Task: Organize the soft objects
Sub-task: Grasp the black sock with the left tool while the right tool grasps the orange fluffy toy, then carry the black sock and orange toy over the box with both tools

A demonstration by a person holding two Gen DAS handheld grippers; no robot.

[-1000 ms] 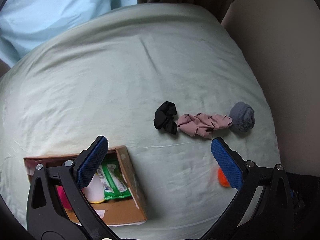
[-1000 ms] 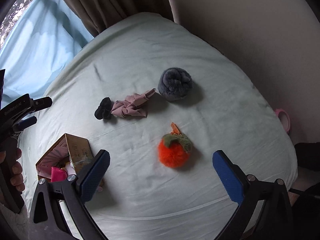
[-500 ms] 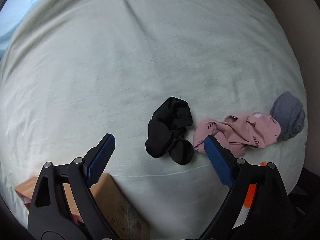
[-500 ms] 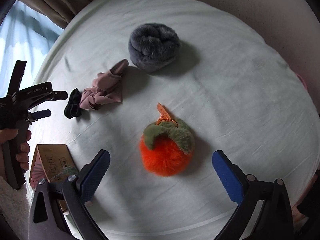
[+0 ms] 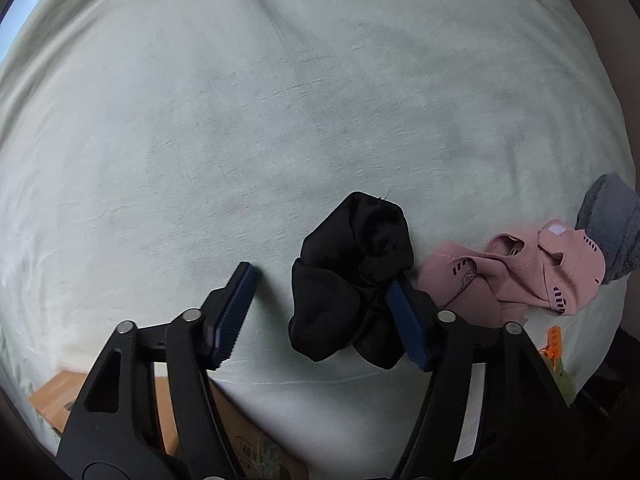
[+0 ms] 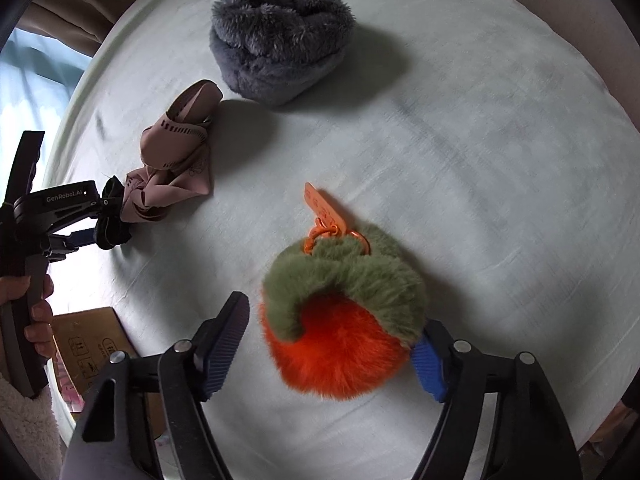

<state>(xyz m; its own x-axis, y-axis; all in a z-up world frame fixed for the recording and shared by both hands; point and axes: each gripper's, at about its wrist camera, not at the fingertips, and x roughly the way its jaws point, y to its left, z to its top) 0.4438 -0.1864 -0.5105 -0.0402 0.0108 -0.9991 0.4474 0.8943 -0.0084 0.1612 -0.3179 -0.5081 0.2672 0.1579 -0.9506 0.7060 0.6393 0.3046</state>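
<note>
The left claw (image 5: 324, 316) stood spread around the black scrunchie (image 5: 352, 280) on the bed (image 5: 280, 120), its right pad touching cloth. The right claw (image 6: 336, 352) likewise straddled the orange plush (image 6: 340, 320), spread, apparently so both could be gathered together.

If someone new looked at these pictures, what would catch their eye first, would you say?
Probably the fluffy orange pompom with its green top, lying on the pale sheet between the open fingers of the right gripper. Next, the black scrunchie framed by the open left gripper, with a crumpled pink cloth just right of it.
</note>
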